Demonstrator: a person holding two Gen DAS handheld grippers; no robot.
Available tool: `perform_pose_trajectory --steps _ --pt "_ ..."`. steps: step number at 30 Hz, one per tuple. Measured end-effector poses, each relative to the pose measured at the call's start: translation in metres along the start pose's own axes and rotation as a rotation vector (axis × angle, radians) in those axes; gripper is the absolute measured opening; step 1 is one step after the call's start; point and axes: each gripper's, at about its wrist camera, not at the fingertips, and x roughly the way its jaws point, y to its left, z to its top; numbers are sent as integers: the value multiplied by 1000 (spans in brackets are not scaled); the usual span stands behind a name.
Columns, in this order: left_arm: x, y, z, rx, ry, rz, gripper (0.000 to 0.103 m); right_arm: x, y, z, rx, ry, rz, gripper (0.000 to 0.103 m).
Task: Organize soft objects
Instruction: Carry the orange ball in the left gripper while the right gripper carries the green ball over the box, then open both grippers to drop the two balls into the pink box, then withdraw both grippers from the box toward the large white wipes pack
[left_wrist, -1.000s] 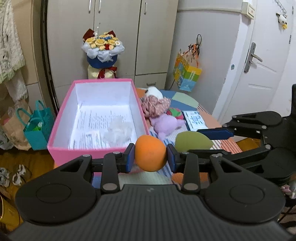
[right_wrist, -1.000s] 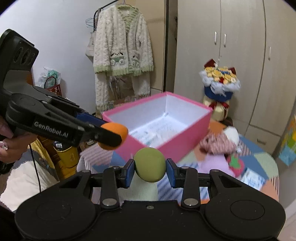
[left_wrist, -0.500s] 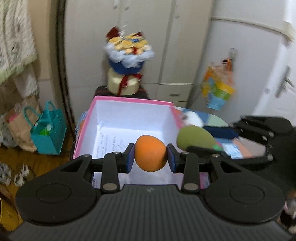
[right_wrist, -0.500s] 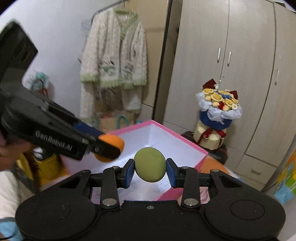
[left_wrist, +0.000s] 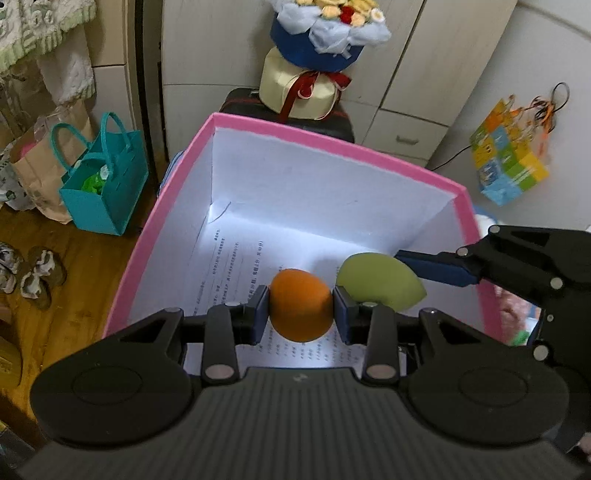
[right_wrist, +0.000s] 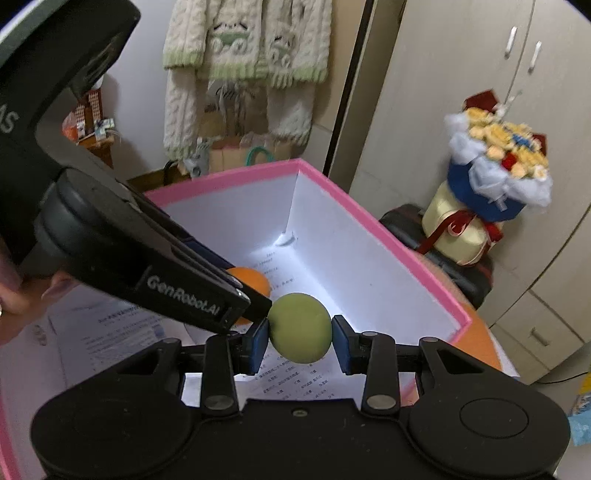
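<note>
Left hand-held gripper (left_wrist: 300, 309) pinches orange sponge (left_wrist: 300, 304), right hand-held gripper (right_wrist: 300, 334) green sponge (right_wrist: 299, 328), above pink box (left_wrist: 332, 142).

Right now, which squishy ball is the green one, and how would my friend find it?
Look inside the big pink box lined with white. Two black grippers hold balls above its printed paper. The green ball sits pinched in the right gripper; its neighbour is the orange ball.

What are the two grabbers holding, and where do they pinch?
The left gripper pinches the orange ball by its sides; the right gripper pinches the green ball the same way, over the pink box.
</note>
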Motion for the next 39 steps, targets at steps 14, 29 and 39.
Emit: perform_pose_trajectory --steps 14,29,39 --pt "13 6 6 -50 -8 40 45 22 5 5 -61 34 -27 47" --pt "-78 -6 -30 147 -107 -45 56 -91 12 -38 146 -178 -31 57" --pt "-152 -22 -75 292 -217 -34 63 -145 42 -55 210 -206 -118 74"
